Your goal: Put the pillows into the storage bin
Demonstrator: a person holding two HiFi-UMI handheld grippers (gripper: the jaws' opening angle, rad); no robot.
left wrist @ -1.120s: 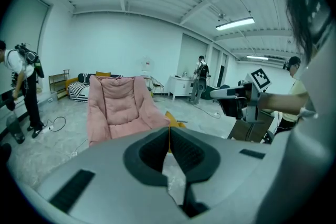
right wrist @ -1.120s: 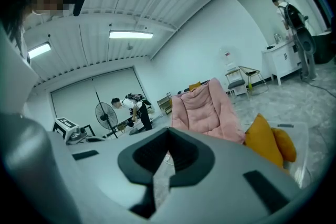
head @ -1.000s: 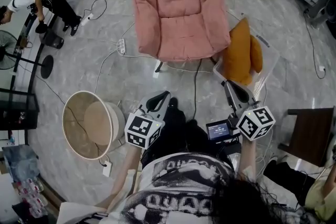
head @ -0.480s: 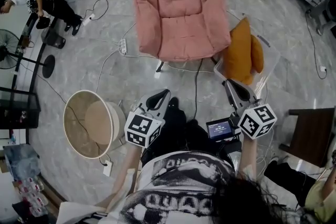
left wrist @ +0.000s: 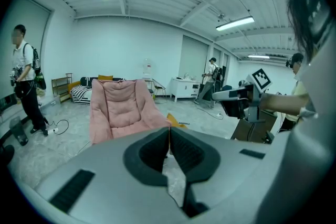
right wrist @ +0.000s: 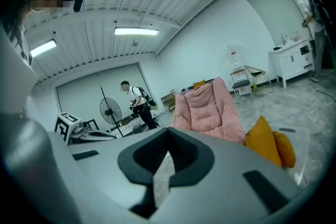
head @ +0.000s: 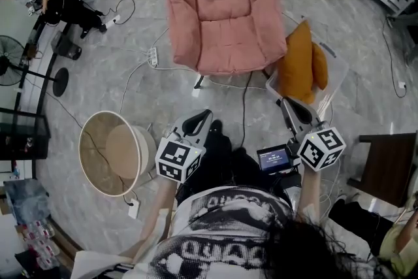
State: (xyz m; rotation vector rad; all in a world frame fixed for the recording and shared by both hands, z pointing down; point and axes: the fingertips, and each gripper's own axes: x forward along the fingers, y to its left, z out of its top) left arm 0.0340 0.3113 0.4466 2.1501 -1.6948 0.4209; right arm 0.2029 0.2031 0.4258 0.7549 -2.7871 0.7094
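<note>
Both orange pillows (head: pixel 300 65) are standing on edge inside the clear storage bin (head: pixel 337 72), which is sitting on the floor (head: pixel 130 82) just beside the pink chair (head: pixel 219 10). The left gripper (head: pixel 204 118) and the right gripper (head: pixel 287 106) are hovering in front of the person, touching neither the bin nor the pillows. Each one's fingers are pressing together with nothing between them.
</note>
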